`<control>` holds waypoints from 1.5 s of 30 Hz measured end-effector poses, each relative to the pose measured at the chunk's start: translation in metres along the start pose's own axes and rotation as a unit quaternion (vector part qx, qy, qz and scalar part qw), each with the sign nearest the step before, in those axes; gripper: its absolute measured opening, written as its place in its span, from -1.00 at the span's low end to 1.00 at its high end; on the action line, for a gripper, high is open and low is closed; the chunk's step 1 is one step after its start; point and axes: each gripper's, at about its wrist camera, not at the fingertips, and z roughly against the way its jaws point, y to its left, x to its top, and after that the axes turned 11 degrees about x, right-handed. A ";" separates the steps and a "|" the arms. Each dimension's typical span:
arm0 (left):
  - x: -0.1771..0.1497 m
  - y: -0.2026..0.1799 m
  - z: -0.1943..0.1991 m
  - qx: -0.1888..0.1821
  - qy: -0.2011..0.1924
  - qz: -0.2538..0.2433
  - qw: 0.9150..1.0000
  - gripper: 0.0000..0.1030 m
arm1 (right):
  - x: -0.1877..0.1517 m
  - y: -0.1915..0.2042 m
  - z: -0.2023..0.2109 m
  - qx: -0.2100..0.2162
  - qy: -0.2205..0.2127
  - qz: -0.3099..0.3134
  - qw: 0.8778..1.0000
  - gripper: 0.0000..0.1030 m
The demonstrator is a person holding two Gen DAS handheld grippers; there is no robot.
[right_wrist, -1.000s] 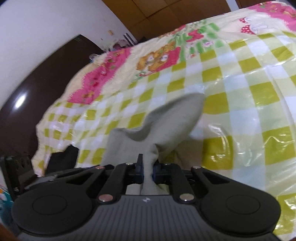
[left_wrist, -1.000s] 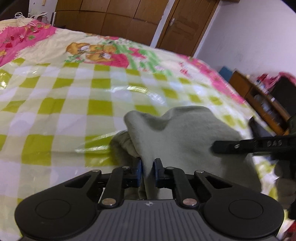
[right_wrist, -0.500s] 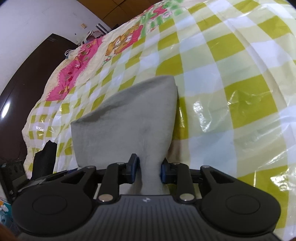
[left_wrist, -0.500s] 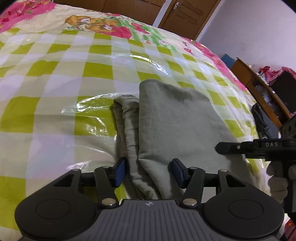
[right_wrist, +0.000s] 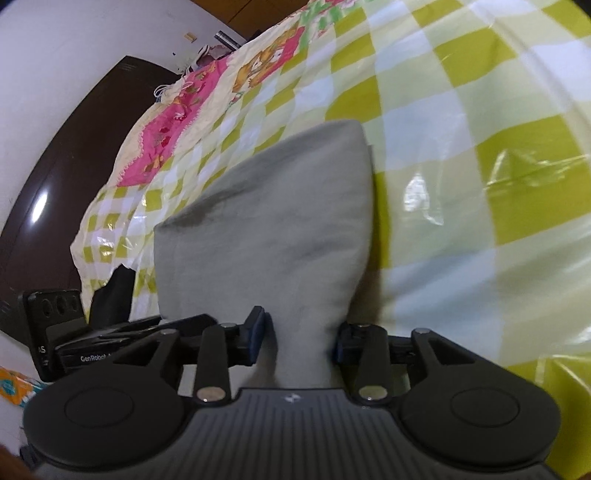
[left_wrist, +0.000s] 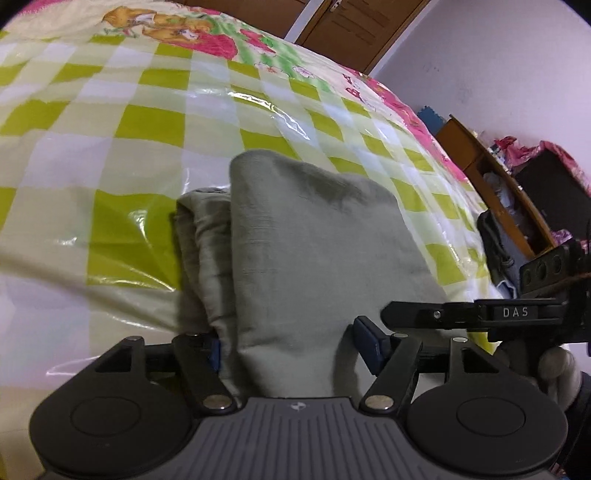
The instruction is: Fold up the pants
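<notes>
The grey-green pants (left_wrist: 314,236) lie folded on the checked bedspread (left_wrist: 147,122), a lower layer showing at their left edge. My left gripper (left_wrist: 291,350) is low over the near end; its jaws are opening and the cloth lies loose between the blue pads (left_wrist: 369,350). In the right wrist view the same pants (right_wrist: 280,229) run away from me. My right gripper (right_wrist: 299,338) is opening too, with the near corner of the cloth between its pads (right_wrist: 256,332), gaps showing beside it. The right gripper (left_wrist: 432,317) also shows in the left view, at the right.
The bedspread (right_wrist: 461,147) is covered with glossy, wrinkled plastic film. A wooden shelf unit (left_wrist: 491,184) and dark bag (left_wrist: 495,236) stand beyond the bed's right edge. Wooden doors (left_wrist: 351,26) are at the back. A dark wardrobe (right_wrist: 55,177) stands left of the bed.
Both grippers have let go of the pants: their jaws went from shut on the cloth to apart. Both came down toward the bed, and the lifted fold now lies flat.
</notes>
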 end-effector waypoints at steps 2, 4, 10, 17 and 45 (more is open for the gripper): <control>-0.001 -0.007 0.009 0.003 -0.008 -0.014 1.000 0.04 | -0.001 0.007 -0.003 -0.012 -0.009 0.003 1.000 -0.50; 0.001 -0.004 0.020 -0.022 -0.016 0.005 1.000 -0.23 | -0.003 0.016 -0.001 -0.015 -0.013 0.002 1.000 -0.72; 0.015 -0.013 0.059 -0.034 -0.059 -0.012 0.998 -0.33 | 0.007 0.066 0.012 0.026 -0.033 0.025 0.999 -0.82; 0.012 0.005 0.107 -0.059 -0.074 0.008 0.996 -0.33 | 0.006 0.109 0.037 0.074 -0.061 0.022 0.995 -0.83; -0.042 0.007 0.049 -0.005 0.011 -0.014 1.000 0.51 | -0.038 0.030 0.013 -0.013 -0.005 -0.043 0.999 0.00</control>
